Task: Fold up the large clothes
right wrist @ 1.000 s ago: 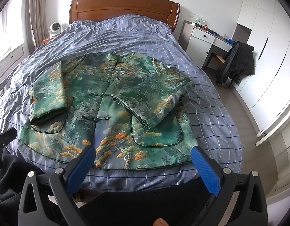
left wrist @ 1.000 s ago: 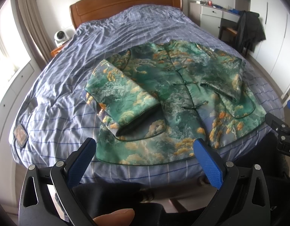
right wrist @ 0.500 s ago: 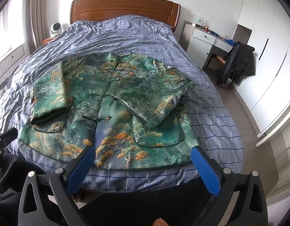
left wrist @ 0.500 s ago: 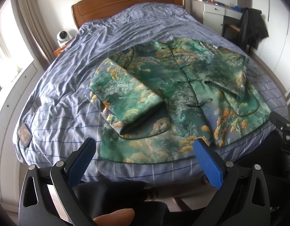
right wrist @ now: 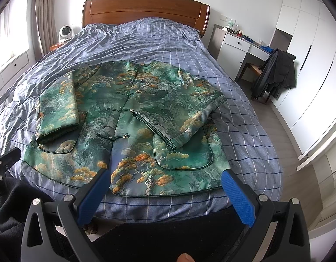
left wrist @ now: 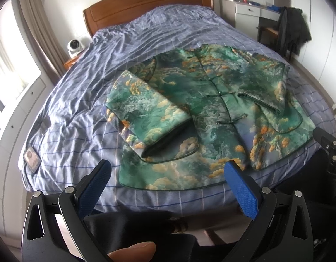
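Green brocade, patterned with orange and white clouds, is making up the knot-buttoned jacket [left wrist: 213,118] that is lying front-up and flat on the blue checked bedspread [left wrist: 85,113], hem nearest the foot of the bed and collar pointing toward the brown wooden headboard [right wrist: 146,11]. Both sleeves are lying folded inward over the jacket's front, one on each side of the buttoned placket. The left gripper [left wrist: 168,187], black-framed with blue textured pads, is hovering just short of the hem with its fingers spread wide and nothing between them. The right gripper [right wrist: 165,194] is hanging over the hem's other corner, likewise gaping and empty. A fingertip is showing at the bottom edge of each wrist view. A black coat [right wrist: 275,74] is draping over a chair beside the white desk [right wrist: 240,43], well apart from the bed.
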The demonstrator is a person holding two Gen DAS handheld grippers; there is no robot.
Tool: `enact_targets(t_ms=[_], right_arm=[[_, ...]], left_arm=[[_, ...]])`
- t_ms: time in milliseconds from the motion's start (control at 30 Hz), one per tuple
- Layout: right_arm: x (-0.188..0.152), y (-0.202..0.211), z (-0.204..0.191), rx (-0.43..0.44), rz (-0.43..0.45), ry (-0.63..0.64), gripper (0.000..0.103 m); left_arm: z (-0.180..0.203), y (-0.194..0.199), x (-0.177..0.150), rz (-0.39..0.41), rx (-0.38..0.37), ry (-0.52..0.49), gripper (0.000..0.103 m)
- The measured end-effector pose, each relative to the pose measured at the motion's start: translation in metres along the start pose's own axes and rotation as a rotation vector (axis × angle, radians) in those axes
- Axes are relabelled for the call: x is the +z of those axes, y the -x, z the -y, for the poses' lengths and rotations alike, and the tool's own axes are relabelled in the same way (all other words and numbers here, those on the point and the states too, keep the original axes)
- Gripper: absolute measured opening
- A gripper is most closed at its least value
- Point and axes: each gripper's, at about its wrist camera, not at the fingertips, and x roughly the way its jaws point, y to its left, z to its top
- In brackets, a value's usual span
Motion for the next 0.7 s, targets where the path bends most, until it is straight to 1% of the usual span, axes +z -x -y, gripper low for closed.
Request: enact_targets(t_ms=[200,233,700], right_arm=[[0.0000,0.0000,-0.0001,0.000,0.000,0.000,0.103],[-0.0001,0.0000,-0.0003,0.000,0.000,0.000,0.103],[0.0005,0.0003,-0.0001,-0.002,0.001,-0.001,0.103]], left_arm=[[-0.0015,0.0026,0.0024,0.003,0.021,-0.018,0.103],[0.0042,0.0039,0.0023,0.003,0.024,-0.021,0.103],[0.0055,0.0038,0.0025,0.005,0.024,-0.019,0.103]])
